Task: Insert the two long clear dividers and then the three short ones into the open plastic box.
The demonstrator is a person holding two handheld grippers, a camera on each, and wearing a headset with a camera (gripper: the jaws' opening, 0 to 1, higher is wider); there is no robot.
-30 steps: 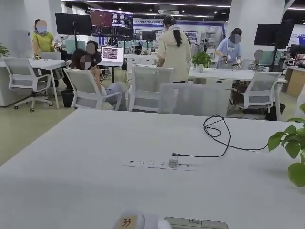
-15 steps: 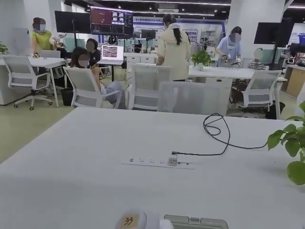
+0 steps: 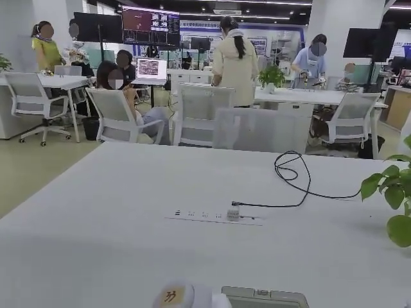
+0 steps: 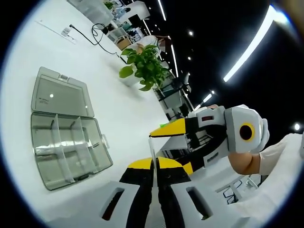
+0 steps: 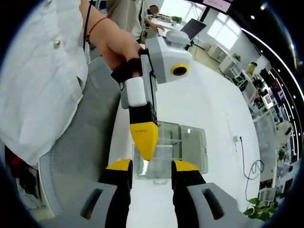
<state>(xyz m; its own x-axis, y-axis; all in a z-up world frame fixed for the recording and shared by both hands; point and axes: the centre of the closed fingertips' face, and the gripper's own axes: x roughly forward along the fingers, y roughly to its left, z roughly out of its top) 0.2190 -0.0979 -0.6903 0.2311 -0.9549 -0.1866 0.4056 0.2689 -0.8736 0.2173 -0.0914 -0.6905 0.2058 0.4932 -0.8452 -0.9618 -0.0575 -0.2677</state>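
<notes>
Pinched together, the left gripper (image 4: 154,164) has its yellow-tipped jaws closed on a thin, flat clear plastic divider (image 5: 159,161), held in the air above the near edge of the white table (image 4: 128,109). The right gripper (image 5: 152,166) meets it from the opposite side with jaws apart, one on either side of the same divider and not closed on it. Whether they touch it I cannot tell. Just beyond both tools the shallow rectangular clear plastic box (image 4: 92,152) lies on the table with its hinged lid (image 4: 59,95) folded flat beside it. A potted green plant (image 4: 142,66) stands further back. Several clear walls stand in the tray, running both along and across it, so the task looks well advanced. Their exact count is too hard to read, and I cannot say if the held piece is long or short. At least this divider is left to seat
</notes>
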